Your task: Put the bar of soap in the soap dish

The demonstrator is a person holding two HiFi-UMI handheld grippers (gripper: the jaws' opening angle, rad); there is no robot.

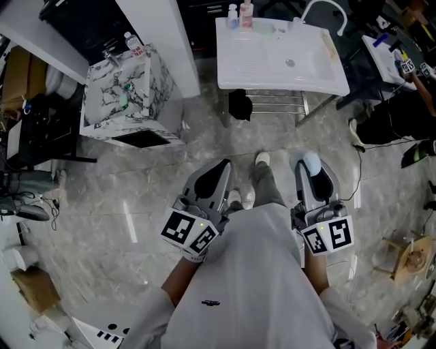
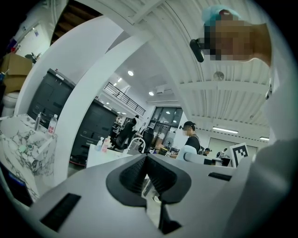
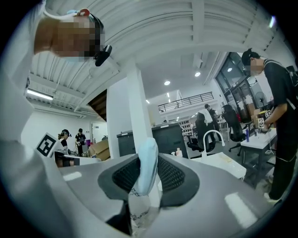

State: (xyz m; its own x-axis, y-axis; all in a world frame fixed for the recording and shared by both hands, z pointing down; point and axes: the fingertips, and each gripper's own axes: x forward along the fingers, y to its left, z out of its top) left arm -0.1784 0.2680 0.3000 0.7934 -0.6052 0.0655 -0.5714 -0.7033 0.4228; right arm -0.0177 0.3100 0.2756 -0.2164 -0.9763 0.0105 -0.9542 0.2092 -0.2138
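Nearest the head camera is the person's white shirt [image 1: 252, 286], with both forearms reaching forward from it at about waist height. On the left, the left gripper [image 1: 222, 167] is held level and points ahead, its nose angled slightly inward. Its marker cube [image 1: 191, 233] sits by the wrist and faces up. The left gripper view shows its two ribbed pads [image 2: 135, 172] pressed together with nothing between them, so this claw is closed and empty. Between the two grippers, down on the grey floor [image 1: 136, 204], are the person's shoes [image 1: 240, 198]. On the right, the right gripper [image 1: 310, 170] is also held level and points ahead, roughly parallel to the left one and well apart from it, with its cube likewise facing up. Its jaws are clamped on the soap [image 3: 147, 162], a pale blue bar held on edge between the pads, with its end sticking out past the tips. In the head view the soap shows as a light patch at that gripper's nose. Farther off, a marble sink [image 1: 122, 99] stands to the left. A white basin [image 1: 272, 61] stands ahead, with bottles [image 1: 238, 13] and a faucet [image 1: 325, 9] along its back edge. The soap is well short of the basin, out over the floor.
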